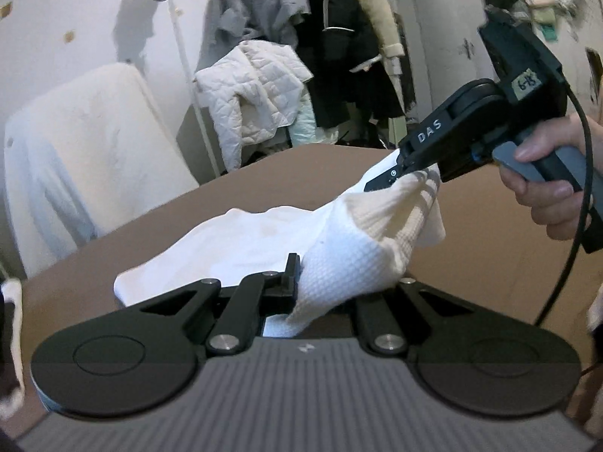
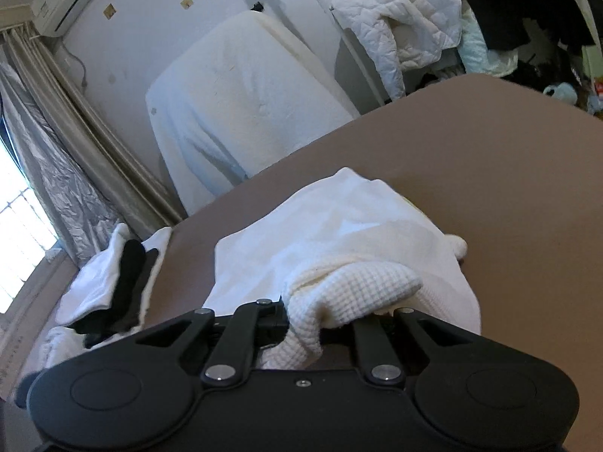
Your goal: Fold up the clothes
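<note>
Both tools, left (image 1: pixel 301 282) and right (image 2: pixel 301 312), pinch the white garment (image 1: pixel 350 260) off the table (image 1: pixel 490 263).

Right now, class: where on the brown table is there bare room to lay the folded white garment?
Bare brown table lies right of and beyond the white waffle-knit garment. The left edge is crowded by a black-and-white clothes pile.

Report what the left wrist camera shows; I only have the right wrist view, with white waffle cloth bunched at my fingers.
Observer: The left gripper is shut on the same white cloth, at its near edge.
Operator: Say where the right end sits.
Observer: The right gripper pinches a corner held above the brown table.
Operator: Check for snags.
Observer: A black cable hangs from it past the hand, clear of the cloth.
</note>
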### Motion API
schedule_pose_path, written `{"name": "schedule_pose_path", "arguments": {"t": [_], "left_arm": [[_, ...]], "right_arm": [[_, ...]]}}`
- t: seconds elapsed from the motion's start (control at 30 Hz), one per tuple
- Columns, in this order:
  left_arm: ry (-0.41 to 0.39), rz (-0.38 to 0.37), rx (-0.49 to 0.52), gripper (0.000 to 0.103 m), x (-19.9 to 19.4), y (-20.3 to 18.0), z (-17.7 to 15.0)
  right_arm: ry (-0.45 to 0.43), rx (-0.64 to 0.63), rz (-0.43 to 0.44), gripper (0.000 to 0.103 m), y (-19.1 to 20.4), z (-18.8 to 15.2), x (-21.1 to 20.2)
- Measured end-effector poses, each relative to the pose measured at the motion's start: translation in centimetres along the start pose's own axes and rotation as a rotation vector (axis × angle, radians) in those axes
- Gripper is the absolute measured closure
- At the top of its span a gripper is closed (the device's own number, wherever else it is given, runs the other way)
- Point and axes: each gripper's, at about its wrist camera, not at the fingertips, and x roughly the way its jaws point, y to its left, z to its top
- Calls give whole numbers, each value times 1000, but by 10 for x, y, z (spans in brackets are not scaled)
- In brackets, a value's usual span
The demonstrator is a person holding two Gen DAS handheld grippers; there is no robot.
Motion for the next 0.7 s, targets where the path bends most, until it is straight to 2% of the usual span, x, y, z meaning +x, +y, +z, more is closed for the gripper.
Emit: {"name": "schedule_pose_path", "arguments": {"t": [0.07,0.13,0.23,0.3,0.37,0.43,0.5,0.6,0.7], "left_arm": [[-6,-3,-72,96,-12,4,2],[-29,-1,-94,96,-23,6,2],[-53,-53,-187,96,-34,16,-2],[-77,-72,-227,95,-42,20,-9],[-91,-43,-228,95,-43,22,-18],[-41,-28,-257,95,-30,26,-33],[21,-26,-303,95,-13,33,-49],[63,16,-256,95,7,33,-57],[70,51,-197,95,26,46,-42]], "right_arm": [[9,10,21,91,5,1,-7],[13,23,49,91,10,3,-15],[31,71,98,91,11,0,-28],[26,12,107,91,18,-7,-35],[8,-52,125,91,22,-15,-36],[-9,-105,112,91,22,-28,-23],[25,-66,74,91,16,-32,1],[46,-2,30,91,7,-31,33],[7,-15,0,91,9,-17,61]]}}
